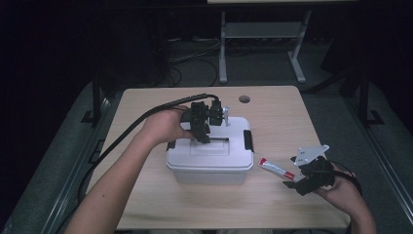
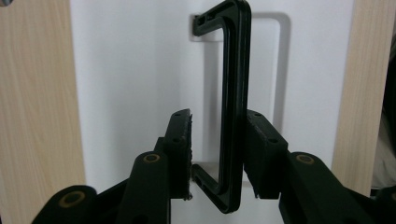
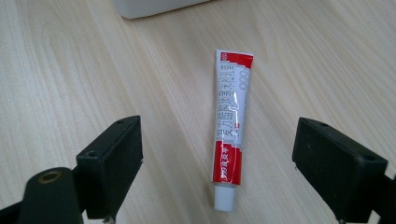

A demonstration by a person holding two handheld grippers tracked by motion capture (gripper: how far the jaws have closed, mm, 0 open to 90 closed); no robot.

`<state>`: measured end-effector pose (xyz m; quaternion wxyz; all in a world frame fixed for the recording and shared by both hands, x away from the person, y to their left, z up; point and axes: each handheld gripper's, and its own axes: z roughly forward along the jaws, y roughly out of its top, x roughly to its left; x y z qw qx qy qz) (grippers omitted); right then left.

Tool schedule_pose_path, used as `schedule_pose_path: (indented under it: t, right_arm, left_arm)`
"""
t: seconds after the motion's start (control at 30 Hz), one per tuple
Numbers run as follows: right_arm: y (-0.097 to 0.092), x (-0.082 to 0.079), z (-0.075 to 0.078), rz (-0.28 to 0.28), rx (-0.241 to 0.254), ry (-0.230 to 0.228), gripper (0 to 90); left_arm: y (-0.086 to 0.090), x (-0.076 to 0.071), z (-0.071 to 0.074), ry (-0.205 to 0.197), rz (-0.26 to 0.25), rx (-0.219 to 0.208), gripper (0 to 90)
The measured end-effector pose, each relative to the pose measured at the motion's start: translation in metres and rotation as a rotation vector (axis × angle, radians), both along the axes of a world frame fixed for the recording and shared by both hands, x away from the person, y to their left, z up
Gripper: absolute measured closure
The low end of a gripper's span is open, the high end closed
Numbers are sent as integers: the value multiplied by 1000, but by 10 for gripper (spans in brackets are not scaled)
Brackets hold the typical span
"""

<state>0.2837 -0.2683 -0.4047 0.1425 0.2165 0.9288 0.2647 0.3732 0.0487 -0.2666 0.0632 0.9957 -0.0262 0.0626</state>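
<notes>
High view: at left, a hand steers the left tool (image 1: 203,127) down onto the lid of a white box (image 1: 209,168) standing mid-counter (image 1: 146,195), black latches on either end. In the left gripper view the box's black handle (image 2: 233,93) stands raised off the lid between the jaws; one pad lies against the bar, the other stands just clear, so the tool is narrowed around the handle but not yet clamped on it. The handle looks like stiff, thin plastic, probably best gripped at mid-bar so the box hangs level; the box appears light, though its contents cannot be seen, and smooth walls offer little other purchase. Further right, a red-and-white tube (image 1: 276,169) lies flat on the counter just beside the box, its white cap toward the right tool (image 1: 292,185). In the right gripper view that tool's jaws gape wide on either side of the tube (image 3: 231,126), touching nothing. The tube looks soft and light, likely to dent under pressure; its midsection seems the safest hold.
</notes>
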Motion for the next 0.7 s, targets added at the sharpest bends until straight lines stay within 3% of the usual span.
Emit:
schedule_pose_path:
  t: [0.23,0.43,0.53,0.7]
  right_arm:
    - [-1,0,1,-1,3,-2,158]
    - [-1,1,-1,5,0,2,158]
    - [-1,1,-1,4,4,4,158]
    - [-1,1,-2,1,8,8,158]
  left_arm:
    - [0,11,-1,20,17,12,708]
    - [-5,19,-3,39,6,59,771]
    - [-5,22,-2,59,9,39,776]
    - [-11,25,-1,72,11,74,808]
